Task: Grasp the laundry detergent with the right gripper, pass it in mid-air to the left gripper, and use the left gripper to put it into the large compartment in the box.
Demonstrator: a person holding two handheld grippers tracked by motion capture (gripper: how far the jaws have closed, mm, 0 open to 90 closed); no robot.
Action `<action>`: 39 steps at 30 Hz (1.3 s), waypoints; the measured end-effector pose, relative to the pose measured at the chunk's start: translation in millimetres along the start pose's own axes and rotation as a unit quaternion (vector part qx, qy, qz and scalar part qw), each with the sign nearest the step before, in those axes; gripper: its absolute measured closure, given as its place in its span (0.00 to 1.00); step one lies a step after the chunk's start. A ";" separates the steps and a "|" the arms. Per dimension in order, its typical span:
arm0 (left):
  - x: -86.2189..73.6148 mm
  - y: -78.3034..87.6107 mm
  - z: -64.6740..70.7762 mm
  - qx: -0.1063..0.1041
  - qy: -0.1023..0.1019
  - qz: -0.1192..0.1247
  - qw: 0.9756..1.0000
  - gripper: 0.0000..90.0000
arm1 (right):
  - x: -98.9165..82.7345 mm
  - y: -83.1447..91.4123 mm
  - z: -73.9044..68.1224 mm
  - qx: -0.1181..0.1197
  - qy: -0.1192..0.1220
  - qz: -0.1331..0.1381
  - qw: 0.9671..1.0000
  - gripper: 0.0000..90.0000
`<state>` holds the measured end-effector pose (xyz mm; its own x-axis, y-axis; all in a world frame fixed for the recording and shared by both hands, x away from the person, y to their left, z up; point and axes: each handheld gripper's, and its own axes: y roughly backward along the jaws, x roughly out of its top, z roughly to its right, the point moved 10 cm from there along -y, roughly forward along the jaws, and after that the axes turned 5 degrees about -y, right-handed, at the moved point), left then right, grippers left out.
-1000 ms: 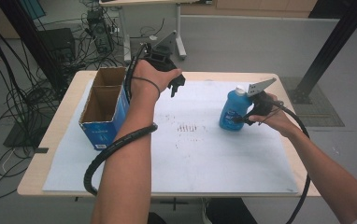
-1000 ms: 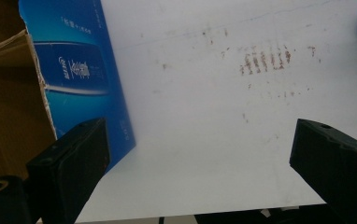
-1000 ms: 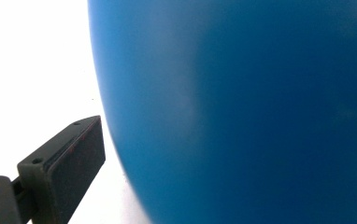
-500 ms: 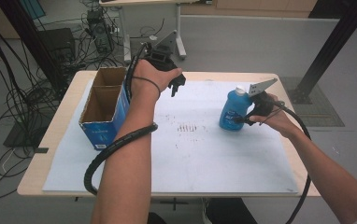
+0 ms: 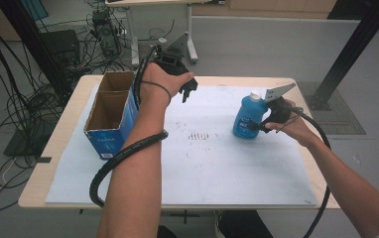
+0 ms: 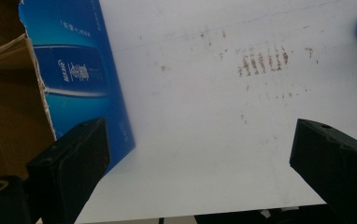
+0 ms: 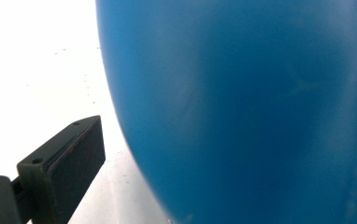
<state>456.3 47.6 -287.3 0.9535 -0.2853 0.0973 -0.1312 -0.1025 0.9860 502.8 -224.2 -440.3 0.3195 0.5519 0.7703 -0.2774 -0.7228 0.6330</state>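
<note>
Held in the person's left hand (image 5: 165, 83), the left gripper (image 6: 200, 172) hung above the far part of the table (image 5: 53, 148), just beside the open cardboard box (image 5: 109, 115), and its two black jaws stood wide apart with nothing between them; through its own view the white sheet (image 5: 217, 168) with a patch of reddish-brown marks (image 6: 263, 60) lay below, and the box's blue printed side (image 6: 81, 74) rose at the left. Over on the right side of the sheet, the right gripper (image 5: 263, 124) met the blue bottle (image 5: 248, 116), which stood upright with its white cap (image 5: 254, 94) on top. From the right gripper view the bottle's blue wall (image 7: 251, 112) sat very close, one jaw showing apart from it at the left while the other jaw was hidden, so whether the jaws gripped the bottle could not be told. A ribbed black cable (image 5: 123, 158) trailed from the left gripper along the forearm, and another (image 5: 321, 148) looped from the right gripper past the table's edge.
</note>
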 end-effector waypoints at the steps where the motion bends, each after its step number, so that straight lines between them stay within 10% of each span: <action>1: 0.1 -0.1 0.5 0.000 0.001 0.001 1.000 0.06 | 0.4 0.3 0.0 0.000 -0.001 0.002 1.000 0.03; 39: 0.3 2.0 0.0 0.002 0.000 0.001 1.000 0.06 | -1.0 -2.1 -3.4 0.007 0.000 0.017 1.000 0.03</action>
<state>456.2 47.3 -285.2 0.9535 -0.2848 0.0985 -0.1332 -0.1052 0.9855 500.0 -221.8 -442.2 0.3095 0.5276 0.7911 -0.2754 -0.7466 0.6056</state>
